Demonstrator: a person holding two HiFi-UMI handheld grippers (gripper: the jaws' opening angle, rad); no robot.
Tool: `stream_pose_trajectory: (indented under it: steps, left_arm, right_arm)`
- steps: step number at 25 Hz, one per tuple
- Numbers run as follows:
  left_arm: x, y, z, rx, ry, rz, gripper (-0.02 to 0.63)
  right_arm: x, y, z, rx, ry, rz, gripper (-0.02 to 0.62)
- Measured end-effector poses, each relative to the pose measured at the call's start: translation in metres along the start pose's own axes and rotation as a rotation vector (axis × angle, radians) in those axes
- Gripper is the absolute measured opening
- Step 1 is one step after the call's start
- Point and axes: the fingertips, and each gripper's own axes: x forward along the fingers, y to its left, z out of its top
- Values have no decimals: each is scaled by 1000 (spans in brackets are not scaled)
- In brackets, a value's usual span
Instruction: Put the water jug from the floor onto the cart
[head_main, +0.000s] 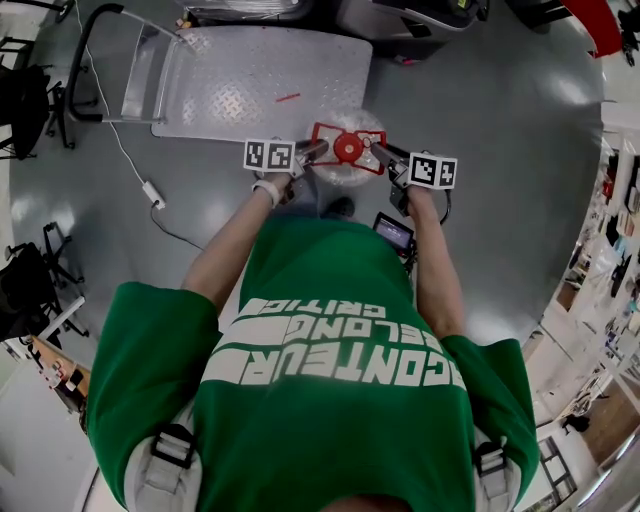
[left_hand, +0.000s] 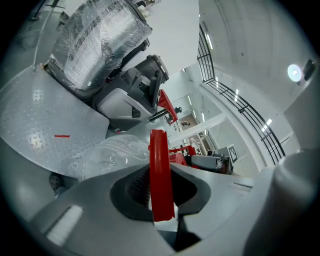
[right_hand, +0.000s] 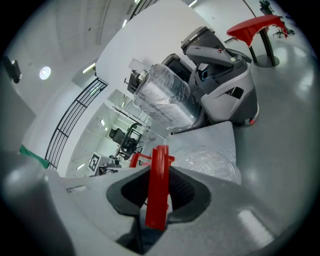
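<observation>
Over grey floor (head_main: 520, 200), left hand-held gripper (head_main: 316, 151) and right hand-held gripper (head_main: 380, 152) are clamping the red handle (head_main: 347, 147) of the clear water jug (head_main: 345, 172), apparently carrying it; next move is likely calling for lowering onto the upper-left diamond-plate cart (head_main: 260, 90).

Clear, red-capped water jug (head_main: 348, 150) upright beside the metal cart (head_main: 250, 80)

Floor (head_main: 520, 150): lying grey and smooth, shining back the lights.
Wall (left_hand: 175, 30): standing white and bare.
Railing (left_hand: 240, 105): running black along an upper level.
Lamp (left_hand: 295, 72): glowing round and white up high.
Chairs (head_main: 25, 100): standing black at the left edge.
Cable (head_main: 130, 160): trailing white across the floor.
Big machine (right_hand: 225, 85): sitting grey beside a bundle (right_hand: 165, 100) wrapped in clear plastic.
Red stand (right_hand: 252, 27): standing on a dark pole.
</observation>
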Motion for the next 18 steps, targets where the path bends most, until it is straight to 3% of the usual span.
stream_pose_trajectory:
  steps: [18]
  left_arm:
    - [-29,74,83,-89,-48,-29,64]
  right_arm:
    - [98,16,58,7,123,-40,75]
